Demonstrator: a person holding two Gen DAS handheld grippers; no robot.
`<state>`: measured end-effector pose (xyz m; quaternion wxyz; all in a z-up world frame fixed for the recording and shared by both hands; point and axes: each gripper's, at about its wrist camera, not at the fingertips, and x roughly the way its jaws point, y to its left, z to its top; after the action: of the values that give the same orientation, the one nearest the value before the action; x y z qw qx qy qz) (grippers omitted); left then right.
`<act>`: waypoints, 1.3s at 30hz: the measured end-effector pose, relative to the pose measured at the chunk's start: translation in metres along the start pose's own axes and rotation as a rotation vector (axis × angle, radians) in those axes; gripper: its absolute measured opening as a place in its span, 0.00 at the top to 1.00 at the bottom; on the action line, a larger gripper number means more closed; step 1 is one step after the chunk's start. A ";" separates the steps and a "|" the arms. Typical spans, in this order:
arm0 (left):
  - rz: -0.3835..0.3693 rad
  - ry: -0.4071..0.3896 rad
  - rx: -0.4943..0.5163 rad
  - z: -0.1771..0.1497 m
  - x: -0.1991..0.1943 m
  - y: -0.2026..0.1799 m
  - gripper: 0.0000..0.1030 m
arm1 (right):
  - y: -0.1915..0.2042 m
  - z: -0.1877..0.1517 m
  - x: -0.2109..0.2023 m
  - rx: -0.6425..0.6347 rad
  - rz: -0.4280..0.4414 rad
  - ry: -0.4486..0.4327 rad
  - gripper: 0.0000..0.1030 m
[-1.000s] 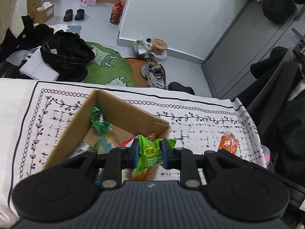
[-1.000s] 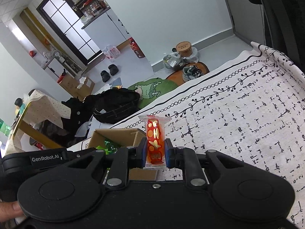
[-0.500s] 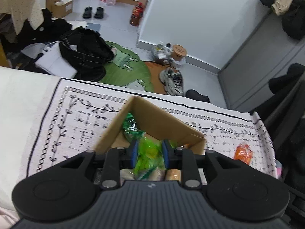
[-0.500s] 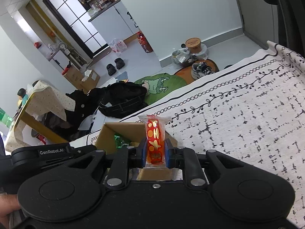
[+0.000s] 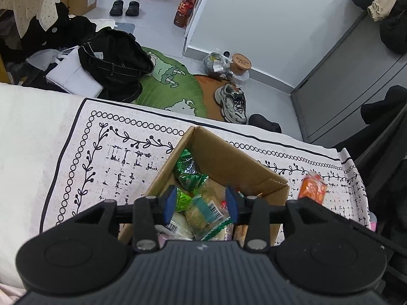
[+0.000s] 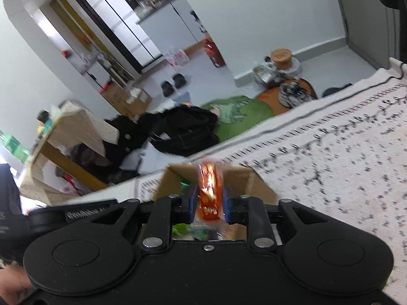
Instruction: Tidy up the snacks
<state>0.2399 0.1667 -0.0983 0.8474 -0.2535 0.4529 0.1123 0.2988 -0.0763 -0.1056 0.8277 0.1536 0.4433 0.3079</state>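
Observation:
A cardboard box (image 5: 229,162) with several snack packets stands on the patterned cloth (image 5: 114,157). My left gripper (image 5: 201,200) hangs over it, its jaws opening, and nothing is pressed between the pads. A green packet (image 5: 183,200) lies in the box just beside the left pad. An orange packet (image 5: 312,188) lies on the cloth to the right of the box. In the right wrist view my right gripper (image 6: 209,200) is above the box (image 6: 244,180), its jaws opening. A red packet (image 6: 209,190) stands upright between the pads and still touches them.
The cloth (image 6: 330,152) stretches wide to the right of the box. Past the far edge the floor holds a black bag (image 5: 114,58), a green rug (image 5: 165,84) and a sneaker (image 5: 232,101). A dark chair (image 5: 381,152) stands at the right. A hand (image 6: 12,284) shows at the lower left.
Both grippers moved in over the box. The left jaws parted and the green packet dropped into the box. The right jaws widened slightly around the red packet.

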 end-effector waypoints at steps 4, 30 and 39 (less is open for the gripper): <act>-0.003 -0.001 0.004 0.002 -0.003 0.002 0.58 | -0.004 0.003 -0.003 0.022 0.033 -0.006 0.58; -0.010 0.044 0.119 -0.028 -0.020 -0.047 0.34 | -0.036 -0.019 -0.064 0.069 -0.116 -0.051 0.52; -0.001 0.050 0.163 -0.042 -0.029 -0.068 0.30 | -0.052 -0.031 -0.098 0.098 -0.179 -0.084 0.39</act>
<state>0.2222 0.0874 -0.0716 0.8538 -0.1865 0.4812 0.0681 0.2517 -0.1799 -0.0878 0.8612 0.1665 0.4347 0.2041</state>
